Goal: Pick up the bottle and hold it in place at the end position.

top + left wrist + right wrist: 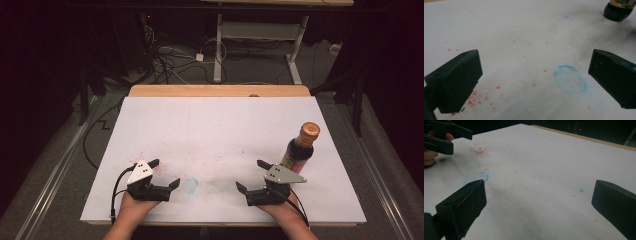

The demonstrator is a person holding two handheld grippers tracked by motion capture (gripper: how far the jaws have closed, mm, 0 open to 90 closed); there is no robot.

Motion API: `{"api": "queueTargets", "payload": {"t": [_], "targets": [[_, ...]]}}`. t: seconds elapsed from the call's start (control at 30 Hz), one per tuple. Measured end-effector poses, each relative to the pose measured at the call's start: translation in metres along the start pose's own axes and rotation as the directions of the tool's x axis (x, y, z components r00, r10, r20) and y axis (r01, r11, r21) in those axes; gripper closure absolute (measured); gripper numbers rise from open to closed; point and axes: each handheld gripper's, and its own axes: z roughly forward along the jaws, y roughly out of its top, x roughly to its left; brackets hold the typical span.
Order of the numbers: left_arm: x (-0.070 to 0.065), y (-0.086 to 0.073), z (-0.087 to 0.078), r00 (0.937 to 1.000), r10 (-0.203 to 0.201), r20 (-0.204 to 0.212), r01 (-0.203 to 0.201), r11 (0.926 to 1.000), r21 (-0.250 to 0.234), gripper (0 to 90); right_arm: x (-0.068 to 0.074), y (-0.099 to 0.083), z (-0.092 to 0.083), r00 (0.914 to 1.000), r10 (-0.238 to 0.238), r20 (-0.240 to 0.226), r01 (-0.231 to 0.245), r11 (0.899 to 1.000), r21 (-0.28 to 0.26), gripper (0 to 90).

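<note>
My left gripper and right gripper sit wide-jawed, holding nothing, on the white table; the dark bottle stands beside the right one, its label unreadable.

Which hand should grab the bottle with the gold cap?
Probably the right. The right gripper sits open beside the bottle on that side of the table, while the left gripper, also open, is across the table from it.

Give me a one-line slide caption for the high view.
Two open hand-held grippers, left and right, rest on a stained white tabletop beside a dark bottle with a copper cap.
</note>
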Motion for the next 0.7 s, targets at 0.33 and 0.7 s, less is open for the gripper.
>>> {"api": "queueTargets", "payload": {"t": [0.33, 0.7], "targets": [[0.000, 0.002, 0.001, 1.0000, 0.002, 0.003, -0.002, 1.0000, -0.004, 0.0, 0.007, 0.015, -0.025, 0.9997, -0.020, -0.012, 0.019, 0.999, -0.048, 0.6], [0.001, 0.002, 0.005, 1.0000, 0.000, 0.009, 0.000, 1.0000, 0.009, 0.0, 0.008, 0.027, -0.058, 0.9995, -0.025, 0.019, 0.027, 0.994, -0.107, 0.7]]}}
